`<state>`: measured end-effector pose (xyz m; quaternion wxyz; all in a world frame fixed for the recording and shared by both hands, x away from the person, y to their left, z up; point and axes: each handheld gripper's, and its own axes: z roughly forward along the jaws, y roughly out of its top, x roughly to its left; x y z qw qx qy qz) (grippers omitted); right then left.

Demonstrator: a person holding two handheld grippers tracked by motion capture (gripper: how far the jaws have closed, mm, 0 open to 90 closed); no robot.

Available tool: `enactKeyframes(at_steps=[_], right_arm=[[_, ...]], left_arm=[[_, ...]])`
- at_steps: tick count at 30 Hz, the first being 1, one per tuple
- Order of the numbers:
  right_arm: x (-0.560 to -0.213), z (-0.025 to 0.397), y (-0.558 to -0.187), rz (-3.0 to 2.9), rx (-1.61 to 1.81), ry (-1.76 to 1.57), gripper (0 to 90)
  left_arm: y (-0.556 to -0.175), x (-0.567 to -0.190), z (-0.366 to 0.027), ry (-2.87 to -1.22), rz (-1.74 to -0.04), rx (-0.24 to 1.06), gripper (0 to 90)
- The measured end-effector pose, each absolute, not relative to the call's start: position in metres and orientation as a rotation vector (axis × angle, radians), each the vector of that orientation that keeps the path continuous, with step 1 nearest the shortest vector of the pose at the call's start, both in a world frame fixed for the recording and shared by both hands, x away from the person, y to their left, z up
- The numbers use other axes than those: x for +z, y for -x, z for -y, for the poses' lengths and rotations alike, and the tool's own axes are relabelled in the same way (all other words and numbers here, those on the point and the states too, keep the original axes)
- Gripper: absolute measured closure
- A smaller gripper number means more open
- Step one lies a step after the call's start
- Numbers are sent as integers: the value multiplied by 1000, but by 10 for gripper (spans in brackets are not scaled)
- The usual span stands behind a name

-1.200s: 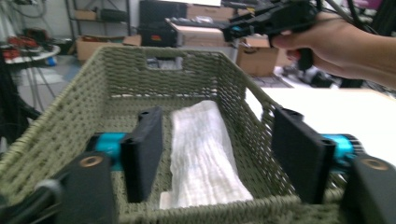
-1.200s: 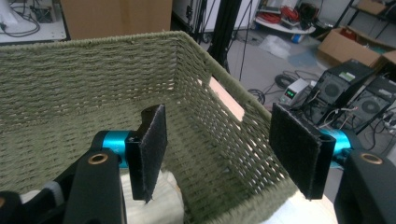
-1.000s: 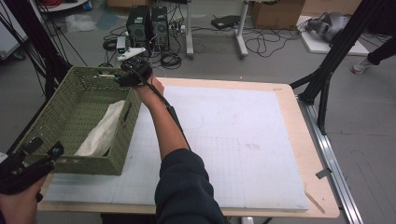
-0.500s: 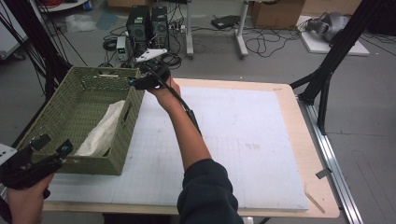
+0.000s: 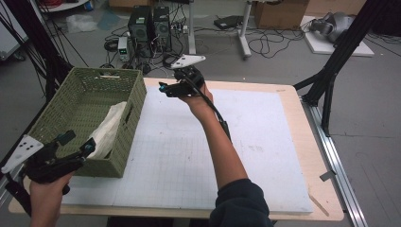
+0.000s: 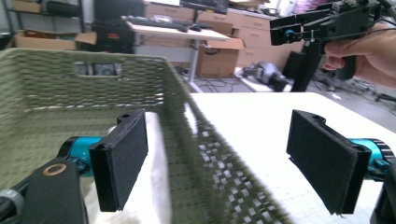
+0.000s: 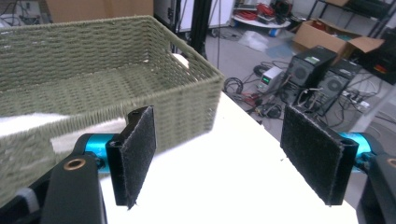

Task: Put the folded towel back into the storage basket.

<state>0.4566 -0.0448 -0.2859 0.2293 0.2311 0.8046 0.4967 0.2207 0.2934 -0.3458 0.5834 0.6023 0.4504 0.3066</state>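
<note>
While the left gripper [image 5: 75, 147] straddled the basket [image 5: 71, 118] wall, jaws wide beside the white cloth [image 5: 108, 130], the right gripper [image 5: 163, 88] hung empty and wide over the table, apparently clearing room.

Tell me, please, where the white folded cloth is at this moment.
In the high view, the white folded cloth lies inside the green woven basket at the table's left, against its right wall, just beyond the open left gripper.

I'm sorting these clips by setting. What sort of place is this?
Most likely a lab or workshop used for recording, not a home. Desktop computer towers stand on the floor among loose cables, cardboard boxes sit under desks, and black frame legs flank the white-topped table.
</note>
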Motion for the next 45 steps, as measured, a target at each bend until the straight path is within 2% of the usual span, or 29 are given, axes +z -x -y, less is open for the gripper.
enactKeyframes(at_steps=[27,45], right_arm=[[-319,209,-368,-2084,1305,-849,227],[-382,294,-306,-1999,1263,-1043,228]], left_arm=[[-250,-349,-197,-1543,-831,555,212],[-268,-380,-136,-1641,-716,491,213]])
